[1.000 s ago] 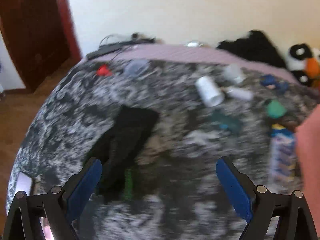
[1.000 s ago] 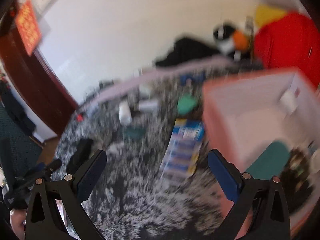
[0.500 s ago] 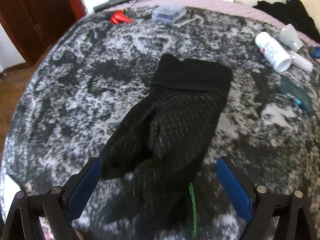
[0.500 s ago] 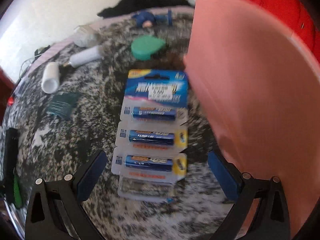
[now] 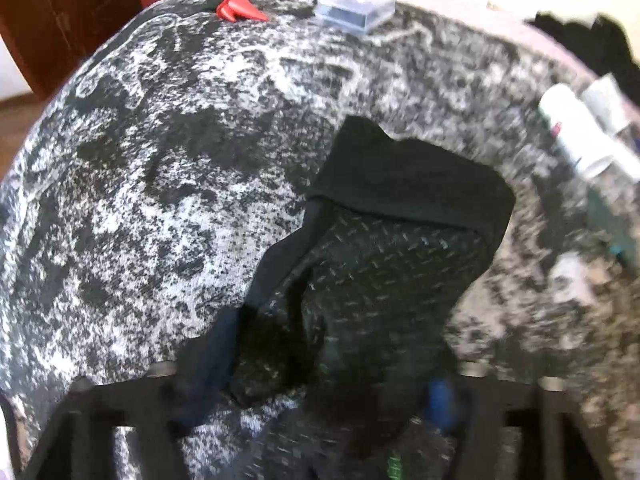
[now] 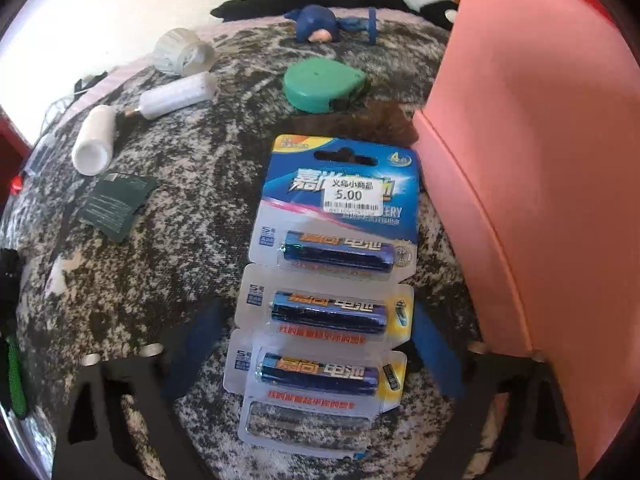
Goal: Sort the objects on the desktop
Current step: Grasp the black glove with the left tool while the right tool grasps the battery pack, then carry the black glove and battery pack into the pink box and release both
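Observation:
A black sock (image 5: 384,264) with a green-marked toe lies on the mottled black-and-white cloth (image 5: 168,184). My left gripper (image 5: 328,384) is low over its near part, its blue pads at either side of the fabric, blurred and narrower than before. A blister pack of blue batteries (image 6: 332,280) lies flat beside a pink box (image 6: 532,184). My right gripper (image 6: 316,356) straddles the pack's near end, pads close to both edges.
A white tube (image 6: 96,140), a white roll (image 6: 176,94), a crinkled cup (image 6: 180,52), a dark green sachet (image 6: 114,204), a green case (image 6: 320,86) and a blue figure (image 6: 320,24) lie beyond the pack. A red piece (image 5: 238,8) and a clear box (image 5: 352,10) sit far back.
Both grippers have dropped closer to the cloth. The left jaws have narrowed around the sock, the right jaws around the battery pack.

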### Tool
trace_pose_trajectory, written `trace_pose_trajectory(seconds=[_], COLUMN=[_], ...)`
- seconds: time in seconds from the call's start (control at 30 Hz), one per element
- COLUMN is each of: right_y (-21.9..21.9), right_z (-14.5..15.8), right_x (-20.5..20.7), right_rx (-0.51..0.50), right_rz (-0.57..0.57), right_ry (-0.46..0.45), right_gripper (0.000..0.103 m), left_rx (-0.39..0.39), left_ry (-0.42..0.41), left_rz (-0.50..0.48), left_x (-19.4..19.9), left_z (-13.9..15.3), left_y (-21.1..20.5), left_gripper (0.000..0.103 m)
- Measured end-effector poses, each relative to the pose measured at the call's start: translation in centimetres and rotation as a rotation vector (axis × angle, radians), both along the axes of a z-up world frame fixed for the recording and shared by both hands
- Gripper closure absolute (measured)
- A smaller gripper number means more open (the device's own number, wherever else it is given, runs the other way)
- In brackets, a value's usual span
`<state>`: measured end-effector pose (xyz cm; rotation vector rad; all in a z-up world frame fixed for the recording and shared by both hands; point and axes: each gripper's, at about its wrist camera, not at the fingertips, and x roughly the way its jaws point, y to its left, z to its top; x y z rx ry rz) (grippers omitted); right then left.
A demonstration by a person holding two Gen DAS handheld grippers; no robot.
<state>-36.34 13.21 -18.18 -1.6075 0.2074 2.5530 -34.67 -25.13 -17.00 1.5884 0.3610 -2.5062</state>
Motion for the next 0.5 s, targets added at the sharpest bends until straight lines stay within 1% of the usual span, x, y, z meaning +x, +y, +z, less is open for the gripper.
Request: trace_pose_trajectory(seconds=[0.03,0.07,0.13,0.27,0.43,0.5], right_y=[-0.1,-0.2,-0.3,-0.1,-1.6,-2.3], right_z=[0.1,0.1,0.2,0.9,1.9,2.7], right_x=[0.0,0.1,0.2,0.5,1.5,2.3], right_rx=[-0.006,-0.012,-0.026,-0.135,-0.252,-0.265], right_rz=[0.009,0.016,0.024,0.047,0.109,0.139], right_ry=[0.000,0.000,0.002,0.007,0.010,0.022], right_gripper=[0.022,0.022,0.024,0.026,0.027,0.027], left_rx=[0.028,0.047,0.047,0.043,0.057,0.056], left_ry=[0.007,0.013,0.020,0.050,0.115,0.139], left_rz=[0.006,0.008,0.002,-0.019,-0.042,-0.057], left_x=[0.3,0.6,1.3,2.6,4.2,4.9], left_z=[0.3,0.6,1.2,2.7,5.5,6.7], left_y=[-0.3,-0.5,-0.4,0.1,0.8,1.4], left_gripper=[0.065,0.067,0.073,0.077,0.077,0.077])
